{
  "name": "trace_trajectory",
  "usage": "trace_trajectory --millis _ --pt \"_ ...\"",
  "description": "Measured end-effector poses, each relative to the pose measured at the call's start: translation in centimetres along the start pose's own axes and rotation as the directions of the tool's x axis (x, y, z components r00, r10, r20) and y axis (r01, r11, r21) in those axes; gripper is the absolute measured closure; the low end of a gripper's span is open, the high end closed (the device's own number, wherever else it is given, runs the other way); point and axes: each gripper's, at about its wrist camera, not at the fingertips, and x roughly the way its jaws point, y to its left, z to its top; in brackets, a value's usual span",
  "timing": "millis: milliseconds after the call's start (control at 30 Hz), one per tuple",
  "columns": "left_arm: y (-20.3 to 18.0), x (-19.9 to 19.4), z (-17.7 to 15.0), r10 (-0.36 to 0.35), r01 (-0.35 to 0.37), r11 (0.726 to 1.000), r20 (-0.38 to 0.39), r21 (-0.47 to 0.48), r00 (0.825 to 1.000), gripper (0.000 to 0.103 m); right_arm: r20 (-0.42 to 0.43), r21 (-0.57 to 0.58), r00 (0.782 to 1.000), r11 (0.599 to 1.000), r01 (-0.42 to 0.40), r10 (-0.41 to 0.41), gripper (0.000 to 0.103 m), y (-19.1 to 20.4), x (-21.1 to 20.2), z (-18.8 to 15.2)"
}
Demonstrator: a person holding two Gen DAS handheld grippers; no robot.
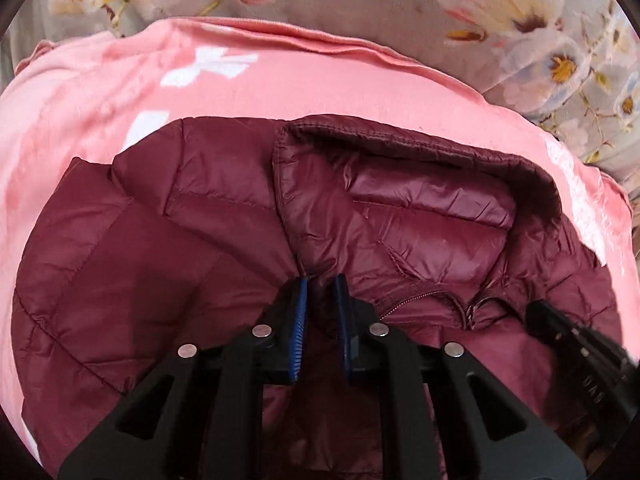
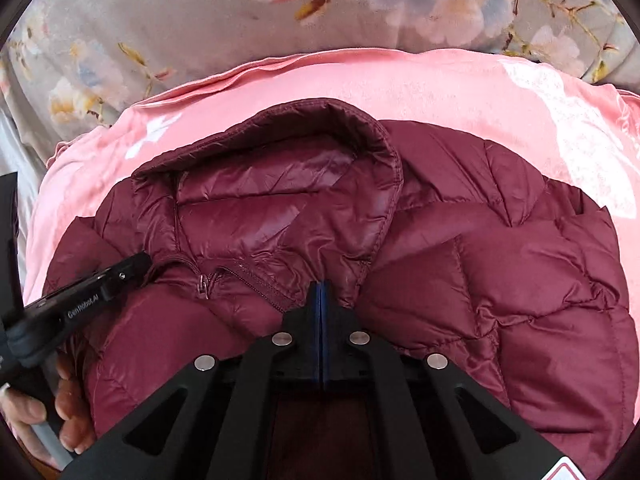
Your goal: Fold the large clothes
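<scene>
A maroon quilted puffer jacket (image 1: 192,240) lies front up on a pink blanket (image 1: 280,84), collar and open hood lining toward the far side. It also fills the right wrist view (image 2: 500,272). My left gripper (image 1: 320,280) sits at the left side of the collar, its blue pads a narrow gap apart with a fold of jacket fabric between them. My right gripper (image 2: 321,286) is at the right side of the collar with its jaws pressed together on the fabric edge beside the zipper (image 2: 256,276). Each gripper shows at the edge of the other's view.
The pink blanket (image 2: 440,88) has white patches and lies on a grey floral bedspread (image 2: 200,12), which also shows in the left wrist view (image 1: 560,60). The person's left hand (image 2: 68,412) holds the left gripper's handle at the lower left.
</scene>
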Motion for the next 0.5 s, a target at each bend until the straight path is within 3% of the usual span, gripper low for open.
trace_trajectory --millis 167,333,400,433,467,500 --pt "-0.6 0.2 -0.9 0.030 -0.031 0.999 0.037 0.043 0.999 0.089 0.028 -0.029 0.999 0.999 0.025 -0.024 0.103 0.4 0.2 -0.5" --pt "-0.4 -0.3 -0.3 0.017 -0.018 1.000 0.030 0.025 0.999 0.088 -0.003 0.052 0.998 0.997 -0.057 0.057 0.103 -0.9 -1.3 1.1" --pt "1.0 -1.7 0.9 -0.067 0.069 0.996 0.030 -0.051 0.997 0.088 0.058 0.138 0.988 0.979 -0.150 0.143 0.086 -2.1 -3.3 2.4" --pt "1.6 -2.4 1.7 -0.106 0.109 0.990 0.043 -0.093 0.993 0.086 0.097 0.193 0.976 0.958 -0.213 0.197 0.083 -2.8 -4.2 3.4" --pt "2.3 -3.2 2.9 -0.146 0.154 0.978 0.063 -0.142 0.987 0.074 0.147 0.275 0.949 0.910 -0.311 0.280 0.065 -3.8 -4.8 4.6" --pt "2.8 -3.7 3.9 -0.176 0.187 0.966 0.078 -0.177 0.981 0.055 0.175 0.339 0.925 0.861 -0.379 0.338 0.046 -4.6 -4.7 5.4"
